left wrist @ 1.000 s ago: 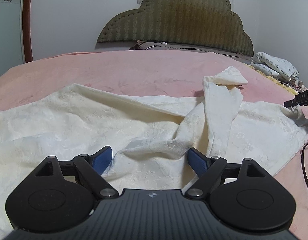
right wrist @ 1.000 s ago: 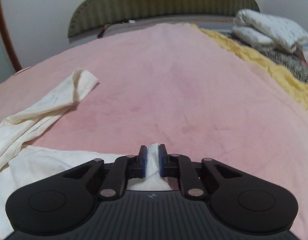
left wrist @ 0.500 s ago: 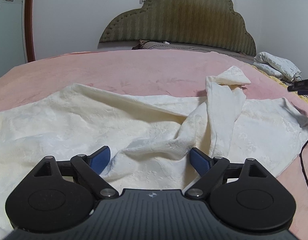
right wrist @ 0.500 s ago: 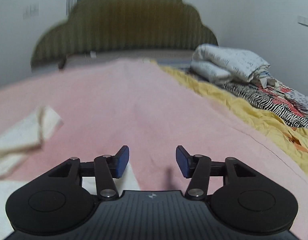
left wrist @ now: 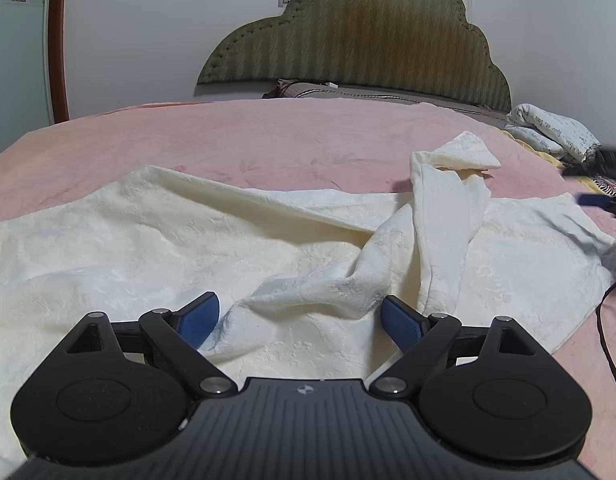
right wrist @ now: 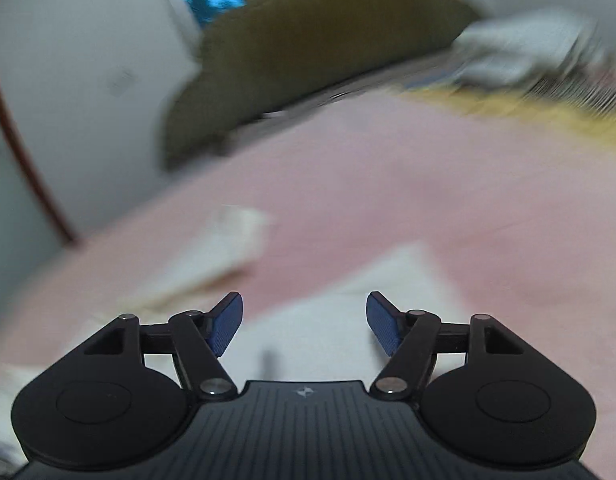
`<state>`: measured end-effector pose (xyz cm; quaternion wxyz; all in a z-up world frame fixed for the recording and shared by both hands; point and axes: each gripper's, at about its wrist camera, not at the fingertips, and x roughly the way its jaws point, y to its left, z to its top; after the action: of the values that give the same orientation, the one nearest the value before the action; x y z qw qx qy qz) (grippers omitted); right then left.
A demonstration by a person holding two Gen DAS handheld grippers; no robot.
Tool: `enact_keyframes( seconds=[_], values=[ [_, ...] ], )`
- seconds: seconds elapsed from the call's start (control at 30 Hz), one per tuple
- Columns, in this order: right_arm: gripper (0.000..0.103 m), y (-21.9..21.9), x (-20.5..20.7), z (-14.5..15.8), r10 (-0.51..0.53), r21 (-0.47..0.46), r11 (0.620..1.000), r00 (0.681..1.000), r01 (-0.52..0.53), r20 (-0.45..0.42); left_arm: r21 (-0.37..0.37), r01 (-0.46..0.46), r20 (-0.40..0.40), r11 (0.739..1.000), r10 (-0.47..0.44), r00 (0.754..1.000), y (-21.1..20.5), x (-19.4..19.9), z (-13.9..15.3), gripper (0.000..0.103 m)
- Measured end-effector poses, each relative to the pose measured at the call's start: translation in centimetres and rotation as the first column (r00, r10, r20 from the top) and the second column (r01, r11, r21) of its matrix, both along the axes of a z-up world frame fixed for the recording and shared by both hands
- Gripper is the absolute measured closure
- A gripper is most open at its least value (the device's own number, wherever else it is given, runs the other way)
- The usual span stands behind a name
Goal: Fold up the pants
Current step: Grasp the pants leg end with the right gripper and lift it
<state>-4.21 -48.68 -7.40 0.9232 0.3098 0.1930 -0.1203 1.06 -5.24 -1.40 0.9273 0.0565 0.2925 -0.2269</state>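
Two views are noted, left wrist first. One pair of cream pants (left wrist: 268,248) is seen spread and rumpled across the pink bedspread (left wrist: 268,140), one leg twisted up toward the headboard (left wrist: 359,36) with its cuff folded over. The left gripper (left wrist: 296,318) is held low over the cloth, its two blue pads spread wide with a ridge of fabric lying between them but not pinched. Little is changed here from a second ago, except that the pants corner at the right edge, then lifted by the other tool, is now lying flat on the bed. One folded white quilt (left wrist: 551,132) and one black cable (left wrist: 605,332) are counted at the right.

Right wrist view, heavily blurred. The right gripper (right wrist: 304,322) was clamped on a fold of the pants a second ago; now its jaws are opening, nothing is held between the two pads, and the released corner of the pants (right wrist: 347,312) is seen lying on the bedspread just below them. The view is also rolled, so the headboard is tilted. One yellow blanket edge (right wrist: 527,112) is made out at the right.
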Motion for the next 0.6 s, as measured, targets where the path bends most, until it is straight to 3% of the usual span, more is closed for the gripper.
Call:
enact_keyframes(
  seconds=[0.1,0.23,0.37,0.6],
  values=[
    [0.035,-0.7,4.3,-1.6,0.034,0.250,0.967,0.996,-0.055,0.086,-0.011,0.005,0.000,1.000,-0.005,1.000,0.2,-0.1,0.0,0.013],
    [0.034,-1.4,8.8,-4.2,-0.028,0.411,0.911,0.995,-0.014,0.097,-0.046,0.020,-0.003,0.999,-0.020,1.000,0.7,0.0,0.1,0.013],
    [0.034,-1.6,9.7,-4.2,-0.068,0.423,0.906,0.979,-0.020,0.191,-0.073,0.037,-0.003,0.997,-0.038,0.999,0.9,-0.1,0.2,0.015],
    [0.034,-2.2,11.4,-5.5,-0.076,0.509,0.859,0.966,-0.062,0.245,-0.090,0.042,0.050,0.995,-0.038,0.998,1.3,-1.5,0.9,0.016]
  ],
)
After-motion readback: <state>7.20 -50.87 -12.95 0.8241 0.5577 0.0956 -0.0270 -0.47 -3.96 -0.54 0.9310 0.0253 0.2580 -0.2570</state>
